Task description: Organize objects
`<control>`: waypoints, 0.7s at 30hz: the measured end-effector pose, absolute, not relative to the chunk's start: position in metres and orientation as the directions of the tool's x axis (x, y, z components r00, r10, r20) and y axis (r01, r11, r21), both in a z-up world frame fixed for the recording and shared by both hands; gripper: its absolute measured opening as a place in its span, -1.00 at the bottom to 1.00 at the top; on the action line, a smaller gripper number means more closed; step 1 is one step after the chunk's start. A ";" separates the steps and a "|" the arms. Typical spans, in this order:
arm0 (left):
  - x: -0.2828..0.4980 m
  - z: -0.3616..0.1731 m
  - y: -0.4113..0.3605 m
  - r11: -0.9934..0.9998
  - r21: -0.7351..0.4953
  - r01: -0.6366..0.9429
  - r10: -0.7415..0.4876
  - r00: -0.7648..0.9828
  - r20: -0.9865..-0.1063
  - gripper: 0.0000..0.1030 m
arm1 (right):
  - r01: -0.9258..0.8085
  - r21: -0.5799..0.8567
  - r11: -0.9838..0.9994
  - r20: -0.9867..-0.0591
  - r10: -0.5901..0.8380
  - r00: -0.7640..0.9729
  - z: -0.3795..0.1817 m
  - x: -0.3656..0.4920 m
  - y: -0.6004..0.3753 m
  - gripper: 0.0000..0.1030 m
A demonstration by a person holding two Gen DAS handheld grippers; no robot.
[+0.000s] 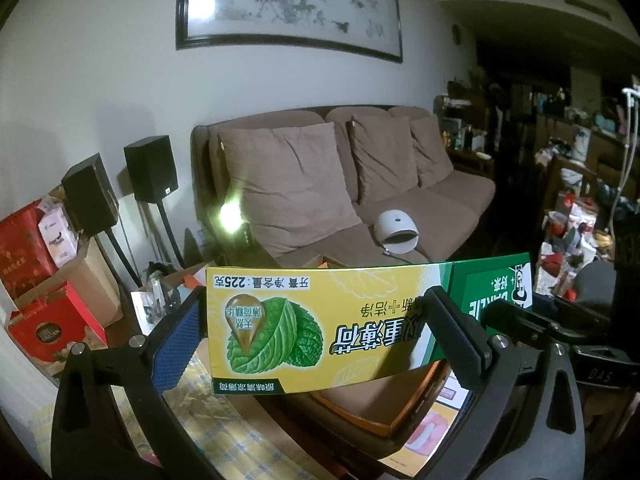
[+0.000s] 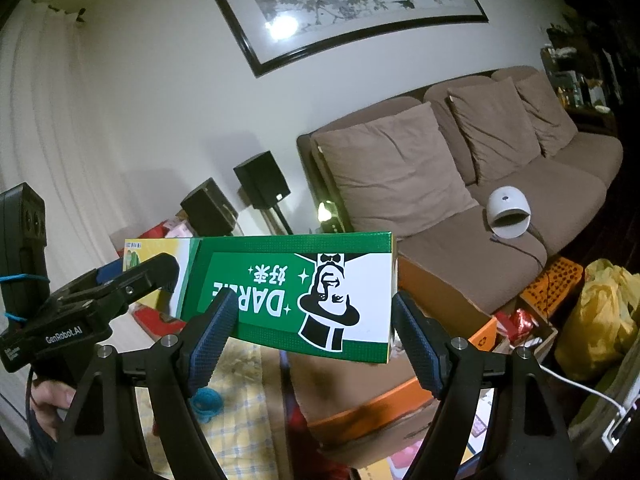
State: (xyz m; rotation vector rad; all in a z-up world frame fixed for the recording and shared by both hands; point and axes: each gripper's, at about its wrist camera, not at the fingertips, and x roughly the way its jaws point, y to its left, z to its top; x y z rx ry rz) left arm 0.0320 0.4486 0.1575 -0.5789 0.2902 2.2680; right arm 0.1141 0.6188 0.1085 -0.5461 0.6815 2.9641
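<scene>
The toothpaste box [image 1: 320, 320] hangs above the orange tray [image 2: 372, 408], pinched by the left gripper [image 1: 316, 340]; the right gripper [image 2: 312, 340], jaws spread, should close squarely on its green end before any handover.

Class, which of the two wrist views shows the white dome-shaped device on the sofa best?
The right wrist view: the white dome device sits unobstructed on the sofa with its opening and cable visible. In the left wrist view, the device is smaller, just above the toothpaste box.
</scene>
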 end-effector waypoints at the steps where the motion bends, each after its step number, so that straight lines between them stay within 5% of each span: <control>1: 0.031 0.157 0.450 -0.682 0.028 -0.731 0.627 -0.604 -0.491 1.00 | -0.131 0.413 -0.901 -0.351 -0.025 -0.936 0.108 0.114 0.620 0.57; 21: 0.019 0.144 0.476 -0.666 0.022 -0.746 0.630 -0.578 -0.519 1.00 | -0.187 0.430 -0.883 -0.381 0.010 -0.924 0.093 0.108 0.643 0.57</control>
